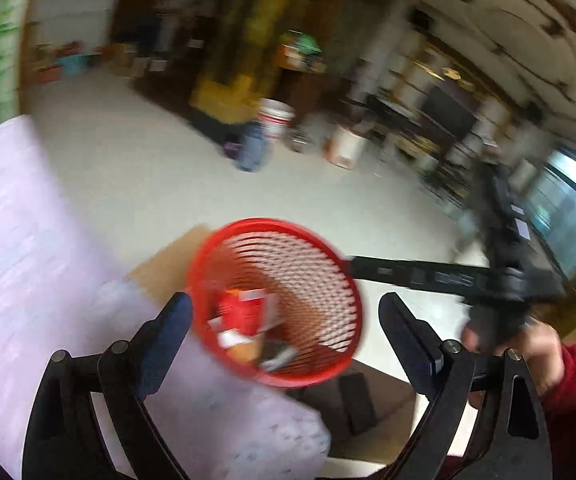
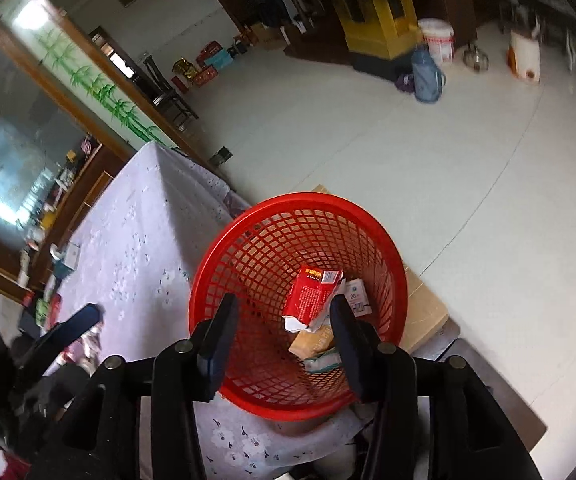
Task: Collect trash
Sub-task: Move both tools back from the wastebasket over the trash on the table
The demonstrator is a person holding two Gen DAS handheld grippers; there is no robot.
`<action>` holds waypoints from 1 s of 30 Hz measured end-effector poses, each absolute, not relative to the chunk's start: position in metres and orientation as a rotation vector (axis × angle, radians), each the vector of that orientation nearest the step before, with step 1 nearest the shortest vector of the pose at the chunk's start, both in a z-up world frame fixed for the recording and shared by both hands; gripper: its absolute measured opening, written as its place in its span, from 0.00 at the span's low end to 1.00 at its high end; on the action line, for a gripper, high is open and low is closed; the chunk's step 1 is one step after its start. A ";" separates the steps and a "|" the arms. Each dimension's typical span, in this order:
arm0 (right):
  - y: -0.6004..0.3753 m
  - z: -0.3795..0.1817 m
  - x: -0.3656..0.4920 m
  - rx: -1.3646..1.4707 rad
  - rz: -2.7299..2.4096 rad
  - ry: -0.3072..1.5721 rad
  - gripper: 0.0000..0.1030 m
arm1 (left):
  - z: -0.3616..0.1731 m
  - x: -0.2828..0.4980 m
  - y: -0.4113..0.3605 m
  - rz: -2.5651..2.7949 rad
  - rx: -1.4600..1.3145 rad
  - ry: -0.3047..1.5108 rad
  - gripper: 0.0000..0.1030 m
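A red mesh basket (image 2: 223, 256) stands beside the corner of the cloth-covered table (image 2: 135, 232). Inside it lie a red carton (image 2: 312, 298), a white packet (image 2: 358, 294) and brown and pale scraps. My right gripper (image 2: 283, 306) hovers just above the basket's near rim, open and empty. In the blurred left wrist view the same basket (image 1: 328, 280) sits beyond my left gripper (image 1: 286, 300), which is open wide with nothing between its pads. A hand in a red sleeve (image 1: 544, 352) grips the other tool at the right.
The basket rests on a flat cardboard box (image 2: 424, 312) on the pale tiled floor (image 2: 368, 140). Small boxes and cans (image 2: 67, 256) crowd the table's far left. A white bucket (image 2: 438, 42), a blue jug (image 2: 428, 76) and a yellow cabinet (image 2: 380, 12) stand far off.
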State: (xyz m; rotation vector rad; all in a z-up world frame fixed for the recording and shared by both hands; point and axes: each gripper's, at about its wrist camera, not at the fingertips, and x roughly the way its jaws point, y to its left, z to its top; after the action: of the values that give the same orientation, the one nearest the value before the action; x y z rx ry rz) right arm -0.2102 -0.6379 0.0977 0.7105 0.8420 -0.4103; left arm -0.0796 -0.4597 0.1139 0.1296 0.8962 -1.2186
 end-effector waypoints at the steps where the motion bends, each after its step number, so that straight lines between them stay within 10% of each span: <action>1: -0.631 0.099 -0.208 0.693 -0.404 0.843 0.52 | 0.113 -0.078 -0.450 -1.183 0.117 0.897 0.90; 30: -0.386 0.115 -0.108 0.383 0.048 0.960 0.54 | 0.103 0.007 -0.059 -0.274 -0.296 0.968 0.89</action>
State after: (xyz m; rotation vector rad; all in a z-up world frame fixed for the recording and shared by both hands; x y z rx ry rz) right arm -0.1084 -0.3862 0.1149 0.3829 0.9597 0.0479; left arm 0.0074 -0.0594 0.1031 -0.2962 0.9684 -0.2741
